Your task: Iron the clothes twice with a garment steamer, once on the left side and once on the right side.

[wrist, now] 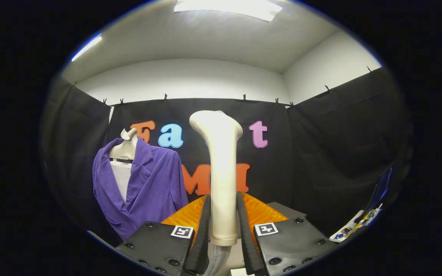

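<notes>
The gripper (223, 214) is seen at the bottom centre of the frame, its two fingers (203, 234) closed narrowly on the handle of a garment steamer (221, 180). Both fingers are pressed against the handle, one on each side, so the steamer is held firmly between them. The steamer is kept upright: its cream-coloured handle rises from between the fingers through the middle of the frame, and its flared head is seen above, at the centre, in front of the booth's black cloth wall (340, 153). A pale ribbed hose (217, 260) is seen leaving the base of the handle, low between the fingers.

The clothes, a purple jacket (152, 188), are found at the middle left of the frame, to the left of the fingers and beyond them. The jacket is hung on a pale dress form (126, 147), with a white inner layer shown at the open collar. The jacket is well apart from the steamer head; no contact between the two is seen.

At the lower right of the frame, a few small coloured items (355, 226) are seen, too blurred to be told. A ceiling light (228, 7) is shown at the top centre.
</notes>
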`<state>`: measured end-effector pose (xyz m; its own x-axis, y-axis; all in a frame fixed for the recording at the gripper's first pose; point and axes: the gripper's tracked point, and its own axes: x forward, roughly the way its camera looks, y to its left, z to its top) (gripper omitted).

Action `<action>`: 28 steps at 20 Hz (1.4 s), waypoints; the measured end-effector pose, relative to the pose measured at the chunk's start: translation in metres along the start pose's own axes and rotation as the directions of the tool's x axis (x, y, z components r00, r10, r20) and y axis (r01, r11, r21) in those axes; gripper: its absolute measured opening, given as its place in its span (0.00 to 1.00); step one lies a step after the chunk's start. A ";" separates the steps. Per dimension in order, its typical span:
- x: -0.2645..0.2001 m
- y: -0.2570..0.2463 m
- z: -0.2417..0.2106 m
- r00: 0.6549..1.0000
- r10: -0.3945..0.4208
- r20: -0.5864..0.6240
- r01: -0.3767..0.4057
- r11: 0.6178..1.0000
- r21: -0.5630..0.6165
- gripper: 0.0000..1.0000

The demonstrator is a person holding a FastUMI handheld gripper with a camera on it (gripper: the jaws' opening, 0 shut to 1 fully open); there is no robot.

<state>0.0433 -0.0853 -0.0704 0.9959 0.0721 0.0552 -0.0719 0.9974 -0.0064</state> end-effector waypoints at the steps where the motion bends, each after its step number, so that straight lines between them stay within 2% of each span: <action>1: 0.001 0.001 0.002 1.000 0.008 -0.004 -0.008 1.000 0.006 0.45; 5: 0.004 0.000 0.015 1.000 0.008 0.017 -0.008 1.000 -0.006 0.45; 6: -0.001 -0.004 0.039 0.994 -0.013 0.104 0.016 0.999 -0.030 0.40; 8: -0.019 -0.043 0.101 0.949 -0.159 0.272 0.182 0.981 -0.062 0.30; 9: -0.026 -0.048 0.112 0.933 -0.186 0.309 0.216 0.974 -0.064 0.25; 10: -0.017 -0.048 0.099 0.946 -0.196 0.257 0.222 0.972 -0.074 0.21; 11: -0.011 -0.045 0.064 0.967 -0.188 0.171 0.203 0.976 -0.074 0.16; 13: -0.003 -0.057 0.010 0.975 -0.206 0.080 0.215 0.968 -0.128 0.13; 15: -0.014 -0.084 -0.020 0.971 -0.237 0.028 0.239 0.964 -0.116 0.11; 19: -0.061 -0.134 -0.090 0.935 -0.339 -0.105 0.338 0.941 -0.030 0.10; 22: -0.089 -0.144 -0.120 0.911 -0.375 -0.169 0.385 0.923 0.028 0.10; 26: -0.110 -0.144 -0.119 0.898 -0.404 -0.174 0.414 0.910 0.023 0.10; 27: -0.113 -0.143 -0.119 0.895 -0.411 -0.172 0.419 0.908 0.013 0.19; 28: -0.115 -0.142 -0.117 0.893 -0.418 -0.168 0.424 0.906 0.001 0.23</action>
<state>-0.0548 -0.2358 -0.1925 0.9286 -0.3526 -0.1158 0.3569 0.9340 0.0183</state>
